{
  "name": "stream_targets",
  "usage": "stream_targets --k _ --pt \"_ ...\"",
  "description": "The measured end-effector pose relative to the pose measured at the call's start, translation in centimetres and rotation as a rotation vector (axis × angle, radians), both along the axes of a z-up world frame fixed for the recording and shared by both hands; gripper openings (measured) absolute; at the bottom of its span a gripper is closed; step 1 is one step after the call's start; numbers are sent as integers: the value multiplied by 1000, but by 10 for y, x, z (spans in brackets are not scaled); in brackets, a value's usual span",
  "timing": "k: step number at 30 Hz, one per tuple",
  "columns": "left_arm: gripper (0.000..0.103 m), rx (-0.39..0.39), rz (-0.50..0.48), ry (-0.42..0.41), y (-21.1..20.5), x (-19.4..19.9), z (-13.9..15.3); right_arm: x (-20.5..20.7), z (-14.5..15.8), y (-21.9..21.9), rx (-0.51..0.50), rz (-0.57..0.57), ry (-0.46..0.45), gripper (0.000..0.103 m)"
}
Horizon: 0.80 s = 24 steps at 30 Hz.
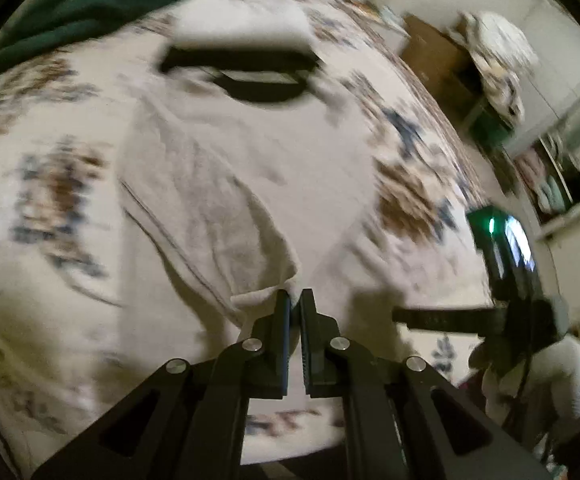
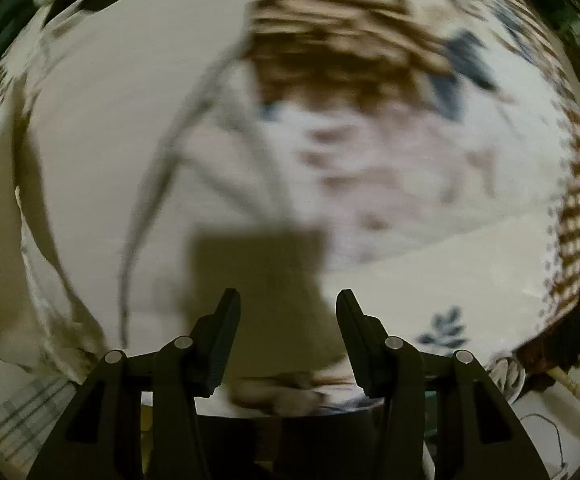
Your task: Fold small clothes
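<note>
A small cream garment with a black neckband lies on a patterned bedspread. My left gripper is shut on the garment's near corner, which bunches at the fingertips. The right gripper shows at the right of the left wrist view. In the right wrist view my right gripper is open and empty, low over the cream garment and the bedspread. Both views are blurred by motion.
A dark green cloth lies at the bed's far left. A wooden piece of furniture with a heap of laundry stands beyond the bed at the right. The bed's edge runs down the right.
</note>
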State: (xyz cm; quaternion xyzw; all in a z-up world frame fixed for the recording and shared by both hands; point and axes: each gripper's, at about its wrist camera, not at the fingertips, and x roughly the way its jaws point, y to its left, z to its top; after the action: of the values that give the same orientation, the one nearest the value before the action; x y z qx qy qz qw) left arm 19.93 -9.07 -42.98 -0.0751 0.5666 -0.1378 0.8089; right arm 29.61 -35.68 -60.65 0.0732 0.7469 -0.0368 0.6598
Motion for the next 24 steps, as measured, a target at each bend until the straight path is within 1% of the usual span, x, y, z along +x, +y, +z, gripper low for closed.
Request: stream_targets --k 1,3,4,5,7,9,10,11,12,13,14,15,16,19,21,24 --pt "3 0 -14 14 -8 1 -6 -2 1 -11 -8 -10 0 52" --pt "4 -4 -51 66 -27 1 -28 -6 4 -33 -19 -29 2 52" --pt "5 8 -60 93 -35 1 -37 -8 4 -42 -20 -38 5 52" --pt "7 18 -69 136 -39 2 -49 -10 4 -51 -18 -51 9 52" --pt "7 23 -55 173 -39 3 -56 -13 4 -67 7 -86 16 52" --pt "8 15 -3 177 -22 2 -55 -14 5 -84 58 -115 23 53" --pt "12 15 16 181 -15 1 -54 -14 6 -90 84 -127 24 54" --pt "23 18 49 188 -2 2 -53 -15 7 -94 120 -138 22 56" --pt "37 20 92 193 16 2 -51 -18 6 -94 145 -141 21 58" --pt "44 24 119 196 25 2 -51 -19 5 -95 172 -141 22 60" --pt "54 25 166 204 44 2 -49 -20 4 -94 199 -140 26 61" --pt "57 22 215 210 66 0 -49 -23 2 -92 220 -138 32 61" --pt "58 31 250 216 77 -2 -52 -24 0 -91 243 -136 43 61" --pt "58 89 320 264 116 -9 -68 -35 -10 -82 267 -145 69 61" --pt "58 91 352 290 137 -16 -82 -41 -19 -83 285 -153 87 61" --pt "58 86 360 338 150 -23 -105 -48 -30 -86 307 -156 122 61"
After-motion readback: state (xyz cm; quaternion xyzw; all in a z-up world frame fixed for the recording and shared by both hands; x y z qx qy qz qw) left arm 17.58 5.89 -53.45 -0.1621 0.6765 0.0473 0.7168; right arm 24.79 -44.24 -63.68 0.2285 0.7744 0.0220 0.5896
